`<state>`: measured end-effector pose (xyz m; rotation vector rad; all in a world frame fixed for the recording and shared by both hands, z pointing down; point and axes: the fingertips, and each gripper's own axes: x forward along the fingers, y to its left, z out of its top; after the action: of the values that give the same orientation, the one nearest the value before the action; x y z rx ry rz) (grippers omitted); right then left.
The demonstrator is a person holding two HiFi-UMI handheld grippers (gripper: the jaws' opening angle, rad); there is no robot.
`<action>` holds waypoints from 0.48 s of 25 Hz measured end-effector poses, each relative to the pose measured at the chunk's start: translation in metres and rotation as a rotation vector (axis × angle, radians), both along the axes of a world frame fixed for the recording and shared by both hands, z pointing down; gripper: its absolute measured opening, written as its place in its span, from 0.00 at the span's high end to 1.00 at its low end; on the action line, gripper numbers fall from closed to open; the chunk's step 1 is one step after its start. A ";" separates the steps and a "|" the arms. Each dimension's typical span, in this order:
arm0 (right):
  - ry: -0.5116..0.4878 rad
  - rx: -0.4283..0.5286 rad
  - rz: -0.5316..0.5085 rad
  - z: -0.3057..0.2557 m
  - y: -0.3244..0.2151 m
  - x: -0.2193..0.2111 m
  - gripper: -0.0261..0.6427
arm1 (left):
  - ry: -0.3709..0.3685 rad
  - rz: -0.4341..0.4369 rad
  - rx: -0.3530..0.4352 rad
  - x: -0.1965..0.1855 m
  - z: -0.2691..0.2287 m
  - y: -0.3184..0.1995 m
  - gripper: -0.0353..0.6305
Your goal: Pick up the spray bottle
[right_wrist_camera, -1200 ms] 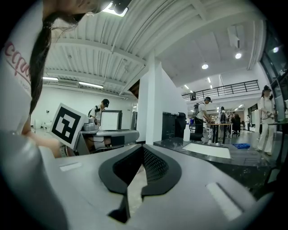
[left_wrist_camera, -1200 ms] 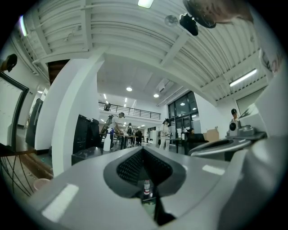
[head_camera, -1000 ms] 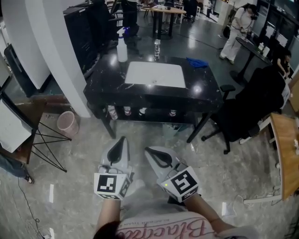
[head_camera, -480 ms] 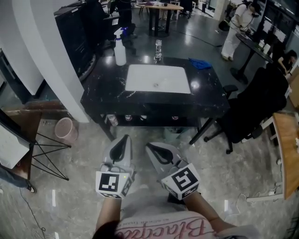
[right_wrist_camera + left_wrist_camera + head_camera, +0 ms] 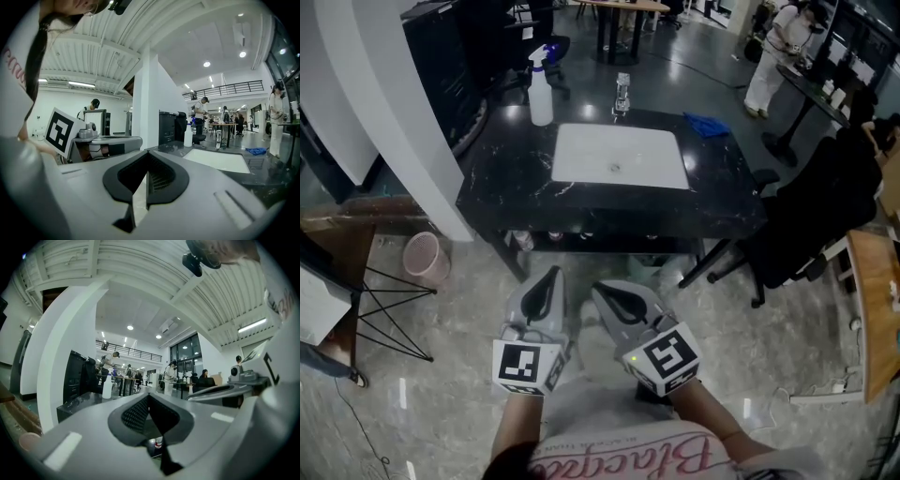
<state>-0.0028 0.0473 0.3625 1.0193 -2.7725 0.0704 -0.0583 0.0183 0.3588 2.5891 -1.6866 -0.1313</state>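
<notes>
The spray bottle [image 5: 541, 94], white with a blue trigger head, stands upright at the far left corner of the black table [image 5: 506, 178]. It also shows small and distant as the spray bottle [image 5: 107, 387] in the left gripper view and the spray bottle [image 5: 188, 136] in the right gripper view. My left gripper [image 5: 549, 279] and right gripper [image 5: 605, 292] hang side by side over the floor, well short of the table's near edge. Both are shut with nothing between the jaws, seen in the left gripper [image 5: 149, 397] and right gripper [image 5: 147, 154] views.
A white mat [image 5: 621, 157] lies mid-table, with a small clear bottle [image 5: 623, 94] and a blue cloth [image 5: 706, 125] behind it. A white pillar [image 5: 394, 112] and pink bin [image 5: 424, 258] flank the left, and a black office chair [image 5: 806, 216] the right. A person [image 5: 773, 52] stands far back.
The table has drawn closer and sits lower in the head view. Both grippers have advanced toward it together, still shut and side by side.
</notes>
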 end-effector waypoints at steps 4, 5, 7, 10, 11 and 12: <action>0.007 0.007 -0.011 0.002 -0.024 -0.006 0.96 | 0.003 -0.016 -0.003 -0.006 0.004 -0.022 0.95; 0.007 0.002 -0.013 0.004 -0.031 -0.008 0.96 | 0.004 -0.017 -0.007 -0.007 0.005 -0.028 0.95; -0.002 -0.003 -0.018 0.005 -0.047 -0.012 0.96 | -0.001 -0.011 -0.011 -0.007 0.008 -0.042 0.95; -0.016 0.000 -0.026 0.006 -0.075 -0.021 0.96 | -0.017 -0.005 -0.019 -0.010 0.012 -0.065 0.95; -0.020 0.000 -0.028 0.005 -0.085 -0.023 0.96 | -0.021 -0.007 -0.027 -0.012 0.013 -0.074 0.95; -0.023 -0.002 -0.030 0.005 -0.095 -0.026 0.96 | -0.023 -0.009 -0.035 -0.014 0.014 -0.083 0.95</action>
<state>-0.0286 -0.0478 0.3677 0.9824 -2.8071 0.0809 -0.0727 -0.0648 0.3724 2.5684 -1.6919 -0.0721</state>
